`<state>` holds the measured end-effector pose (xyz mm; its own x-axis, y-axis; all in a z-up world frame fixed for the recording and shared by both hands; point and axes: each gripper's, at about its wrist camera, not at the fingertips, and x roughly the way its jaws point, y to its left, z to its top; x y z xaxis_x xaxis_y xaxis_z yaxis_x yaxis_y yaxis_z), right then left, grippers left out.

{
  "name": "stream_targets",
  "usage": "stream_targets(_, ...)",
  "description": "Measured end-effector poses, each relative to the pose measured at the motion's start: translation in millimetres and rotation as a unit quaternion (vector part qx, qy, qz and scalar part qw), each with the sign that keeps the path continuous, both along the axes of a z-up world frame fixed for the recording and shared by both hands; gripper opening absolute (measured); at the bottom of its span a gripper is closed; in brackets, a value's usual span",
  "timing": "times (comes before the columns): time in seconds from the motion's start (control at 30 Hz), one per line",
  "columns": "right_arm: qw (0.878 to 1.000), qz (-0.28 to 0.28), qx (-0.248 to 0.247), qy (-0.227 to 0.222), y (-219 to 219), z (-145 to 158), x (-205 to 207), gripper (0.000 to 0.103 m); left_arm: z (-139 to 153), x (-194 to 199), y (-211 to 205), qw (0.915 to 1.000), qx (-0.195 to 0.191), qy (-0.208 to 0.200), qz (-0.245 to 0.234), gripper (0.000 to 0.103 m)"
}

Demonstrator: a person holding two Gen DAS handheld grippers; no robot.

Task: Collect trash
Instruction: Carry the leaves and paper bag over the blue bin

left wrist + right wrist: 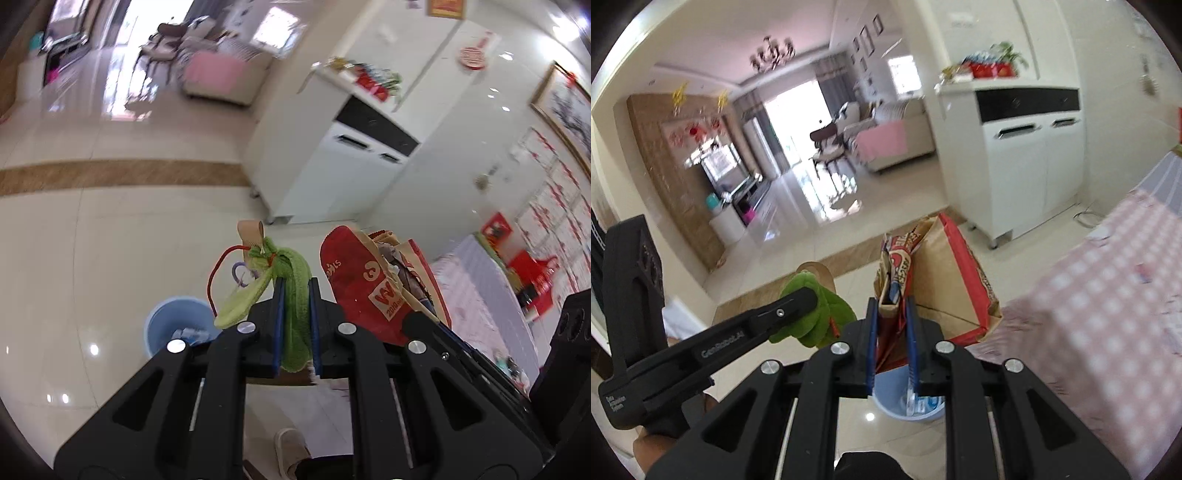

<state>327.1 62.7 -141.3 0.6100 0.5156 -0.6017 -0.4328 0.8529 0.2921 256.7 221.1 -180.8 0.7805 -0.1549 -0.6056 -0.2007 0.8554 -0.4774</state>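
Observation:
My left gripper [296, 284] is shut on a bunch of limp green leaves [295, 314] tied with red string [221, 266]. It holds them in the air above the tiled floor. A round blue bin [177, 325] with scraps inside stands on the floor below and to the left. My right gripper [891, 301] is shut on the top edge of a red and brown paper bag [945, 280]. The blue bin [908, 410] sits directly under it. The right wrist view shows the left gripper [809, 295] with the leaves [816, 321] close on the left. In the left wrist view the bag [354, 288] hangs just right.
A white cabinet [1027, 166] stands against the wall ahead. A table with a pink checked cloth [1108, 314] fills the right side. A slippered foot [291, 450] is below the left gripper. Farther off are a sofa with a pink blanket [882, 144] and chairs.

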Motion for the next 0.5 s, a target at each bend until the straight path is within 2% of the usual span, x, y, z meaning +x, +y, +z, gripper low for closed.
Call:
stream_targets(0.23,0.999,0.027,-0.024,0.031,45,-37,30,0.014,-40,21,35,0.9985,-0.004,0.044,0.032,0.012)
stream_targets(0.3,0.999,0.032,-0.023,0.034,57,-46,40,0.018,-48,26,43,0.9978,-0.004,0.051,0.041,0.012)
stream_targets(0.33,0.999,0.031,-0.023,0.033,61,-50,44,0.021,-52,29,47,0.9975,-0.002,0.055,0.045,0.012)
stream_targets(0.37,0.999,0.032,-0.025,0.033,65,-55,49,0.034,-55,32,48,0.9972,0.002,0.059,0.047,0.012)
stream_targets(0.43,0.997,0.033,-0.046,0.044,76,-72,67,0.055,-63,37,54,0.9962,0.011,0.069,0.053,0.012)
stream_targets(0.5,0.996,0.035,-0.052,0.060,81,-86,74,0.055,-72,41,59,0.9950,0.009,0.082,0.057,0.012)
